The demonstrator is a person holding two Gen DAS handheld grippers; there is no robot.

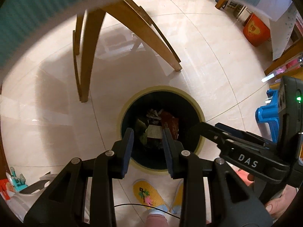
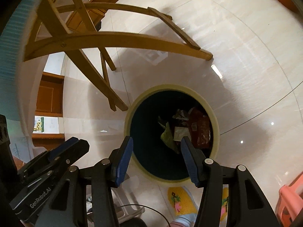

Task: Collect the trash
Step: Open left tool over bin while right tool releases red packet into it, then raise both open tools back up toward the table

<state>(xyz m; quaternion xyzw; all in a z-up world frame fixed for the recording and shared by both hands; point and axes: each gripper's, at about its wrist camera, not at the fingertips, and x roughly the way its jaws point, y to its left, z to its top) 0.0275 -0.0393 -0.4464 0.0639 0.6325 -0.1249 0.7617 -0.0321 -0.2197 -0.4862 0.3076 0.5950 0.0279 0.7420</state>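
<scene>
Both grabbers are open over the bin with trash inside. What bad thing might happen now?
1. The open left gripper and open right gripper hang close together above the round dark bin with a pale yellow rim, so they might bump each other.
2. The thin black cable lies by the yellow embroidered slippers, so a foot might catch it.
3. The wooden chair leg stands right beside the bin and could get knocked.

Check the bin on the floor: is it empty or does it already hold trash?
Holds trash. The bin has wrappers and crumpled paper lying at its dark bottom, seen in both wrist views; it is far from full.
</scene>
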